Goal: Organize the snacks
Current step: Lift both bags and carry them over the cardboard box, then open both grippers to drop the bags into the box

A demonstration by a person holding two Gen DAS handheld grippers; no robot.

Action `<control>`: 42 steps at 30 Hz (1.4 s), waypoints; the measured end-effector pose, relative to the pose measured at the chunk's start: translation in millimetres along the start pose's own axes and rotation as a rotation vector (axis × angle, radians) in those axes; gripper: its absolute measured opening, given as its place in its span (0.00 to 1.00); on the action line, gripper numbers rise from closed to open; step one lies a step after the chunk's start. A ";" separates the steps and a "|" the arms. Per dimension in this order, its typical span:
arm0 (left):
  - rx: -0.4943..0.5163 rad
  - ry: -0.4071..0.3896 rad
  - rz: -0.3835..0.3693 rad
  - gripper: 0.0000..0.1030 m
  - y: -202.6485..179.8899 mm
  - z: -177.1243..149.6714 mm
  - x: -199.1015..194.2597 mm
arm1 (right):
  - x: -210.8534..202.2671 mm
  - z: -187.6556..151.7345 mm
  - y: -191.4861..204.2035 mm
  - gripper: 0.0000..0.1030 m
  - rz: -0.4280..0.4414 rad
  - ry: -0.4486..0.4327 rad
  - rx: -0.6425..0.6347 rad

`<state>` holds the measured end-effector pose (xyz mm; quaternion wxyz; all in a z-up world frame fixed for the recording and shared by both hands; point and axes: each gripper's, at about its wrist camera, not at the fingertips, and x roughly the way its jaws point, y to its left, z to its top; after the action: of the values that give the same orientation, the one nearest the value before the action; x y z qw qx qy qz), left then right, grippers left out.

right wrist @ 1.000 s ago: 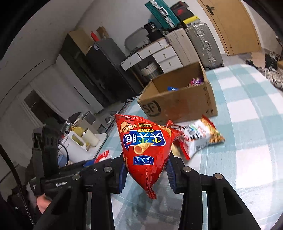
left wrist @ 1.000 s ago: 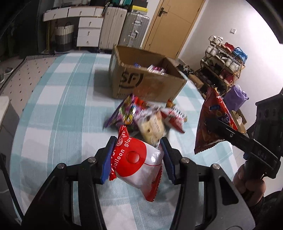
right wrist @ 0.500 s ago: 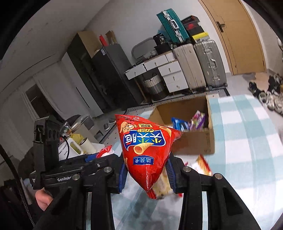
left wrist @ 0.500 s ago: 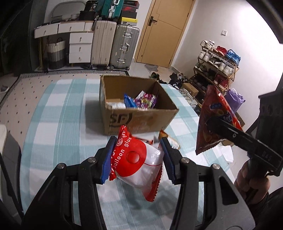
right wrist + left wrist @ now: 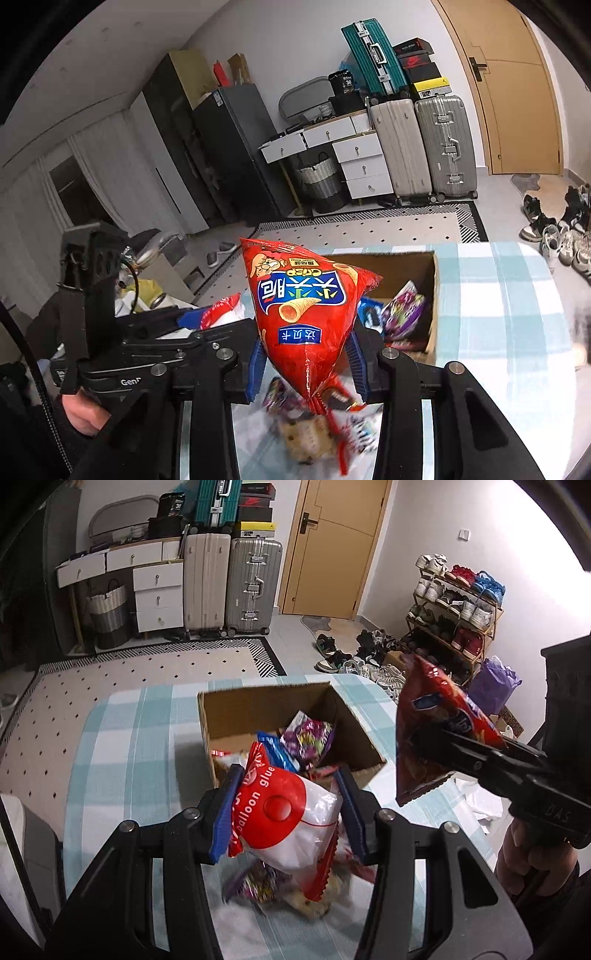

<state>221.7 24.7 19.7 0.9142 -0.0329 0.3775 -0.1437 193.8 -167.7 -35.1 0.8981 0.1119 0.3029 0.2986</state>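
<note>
Left gripper is clamped on the red-and-white plastic packet; right gripper pinches the red triangular crisp bag. Both appear light, soft, crushable: grip at seams. Open brown cardboard box lies at 12 o'clock.

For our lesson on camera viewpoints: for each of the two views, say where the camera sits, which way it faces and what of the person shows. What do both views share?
Left wrist: sits on the left tongs, faces the box and door; shows them gripping the white bag, plus the right hand.
Right wrist: sits on the right tongs, faces the box and suitcases; shows them gripping the red bag, plus the left hand.
Shared: box, both bags, suitcases.
</note>
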 end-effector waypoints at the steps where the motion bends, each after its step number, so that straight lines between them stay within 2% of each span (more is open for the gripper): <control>1: 0.003 0.002 -0.002 0.46 -0.1 5.9 3.4 | 3.8 4.6 -1.8 0.37 -0.002 0.003 -0.003; 5: 0.033 -0.024 -0.003 0.46 0.6 28.5 18.3 | 24.5 21.3 -10.2 0.37 -0.032 0.027 -0.024; 11: 0.015 0.017 -0.034 0.46 16.1 52.1 61.4 | 58.4 37.9 -29.7 0.37 -0.051 0.053 -0.016; 15: 0.006 0.051 -0.058 0.46 26.8 57.7 92.2 | 78.1 44.1 -43.2 0.37 -0.062 0.060 -0.014; 18: 0.054 0.055 -0.030 0.46 28.0 57.3 114.0 | 94.2 47.6 -54.5 0.37 -0.071 0.072 -0.007; 21: 0.054 0.080 -0.031 0.46 32.8 57.7 136.4 | 110.6 49.1 -65.3 0.37 -0.078 0.084 0.003; 30: 0.040 0.118 -0.049 0.47 41.6 60.9 179.1 | 156.4 30.6 -100.3 0.38 -0.116 0.148 0.009; 32: 0.037 0.124 -0.022 0.50 44.1 62.9 186.7 | 163.0 28.5 -105.8 0.42 -0.120 0.155 0.010; 34: 0.026 0.109 0.002 0.64 47.8 64.6 188.3 | 167.8 27.4 -108.8 0.57 -0.124 0.165 0.002; 35: 0.020 0.106 0.007 0.76 49.8 65.1 189.1 | 167.4 27.2 -110.2 0.63 -0.129 0.153 -0.004; 36: 0.015 0.104 0.006 0.82 51.3 65.3 188.7 | 165.5 26.9 -111.0 0.74 -0.134 0.140 -0.008; 37: 0.013 0.100 -0.001 0.82 52.9 65.0 188.2 | 163.1 27.0 -112.5 0.76 -0.140 0.129 -0.008; 42: 0.025 0.089 0.026 0.82 53.4 61.8 176.0 | 142.7 29.7 -118.1 0.76 -0.151 0.088 0.015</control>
<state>396.2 22.1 -65.0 0.8986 -0.0103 0.4163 -0.1379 358.4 -176.2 -124.8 0.9031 0.0821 0.3515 0.2324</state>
